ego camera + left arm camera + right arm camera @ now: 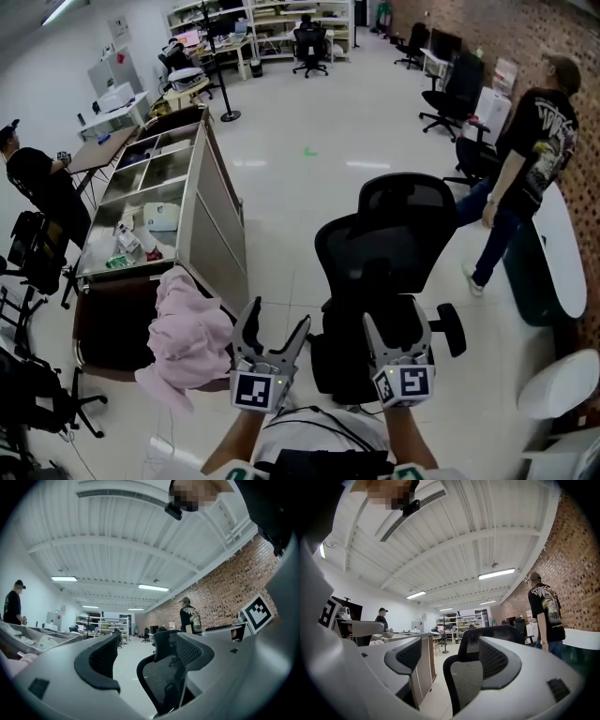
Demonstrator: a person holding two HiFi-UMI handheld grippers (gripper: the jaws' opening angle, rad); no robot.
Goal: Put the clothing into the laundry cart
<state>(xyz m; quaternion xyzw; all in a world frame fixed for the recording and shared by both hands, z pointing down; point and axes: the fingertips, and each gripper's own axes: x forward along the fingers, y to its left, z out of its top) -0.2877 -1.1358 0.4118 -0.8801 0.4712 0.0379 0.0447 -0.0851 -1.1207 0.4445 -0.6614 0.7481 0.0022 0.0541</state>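
A pink garment (pixel 192 337) hangs over the rim of a dark brown cart bin (pixel 108 328) at the lower left; its edge shows as pink cloth (pixel 13 663) in the left gripper view. My left gripper (pixel 277 321) is held just right of the garment, open and empty, apart from the cloth. To its right, my right gripper (pixel 396 323) is also open with nothing in it. Both point at a black office chair (pixel 384 253), which shows between the open jaws of the left gripper (pixel 150 665) and of the right gripper (pixel 450 665).
A long metal cart (pixel 211 202) with compartments of small items stands behind the bin. One person (pixel 525 155) stands at the right near a white table (pixel 558 244). Another person (pixel 37 183) sits at the left. Desks, chairs and shelves fill the far room.
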